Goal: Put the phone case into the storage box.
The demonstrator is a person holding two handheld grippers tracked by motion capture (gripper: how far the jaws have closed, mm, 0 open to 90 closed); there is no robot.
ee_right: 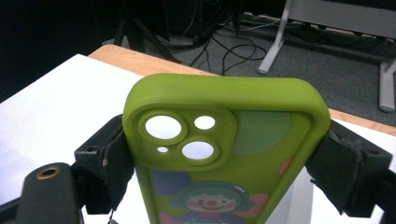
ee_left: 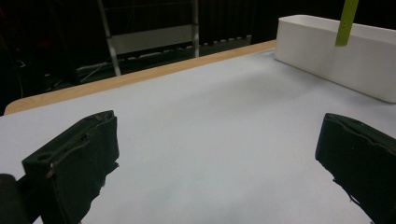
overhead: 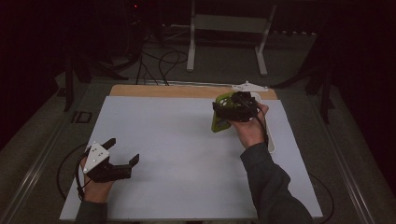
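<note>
1. The right gripper clamped a green phone case by its long edges, holding it above the table's far right part.
2. The case looked like soft, matte rubber with rounded corners, three round camera holes and a cartoon clown print.
3. Just beside it stood a white, straight-walled bin.
4. The left gripper rested near the front left, jaws spread wide, holding nothing.

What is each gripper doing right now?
Left gripper: open, holding nothing.
Right gripper: closed on the green phone case.
</note>
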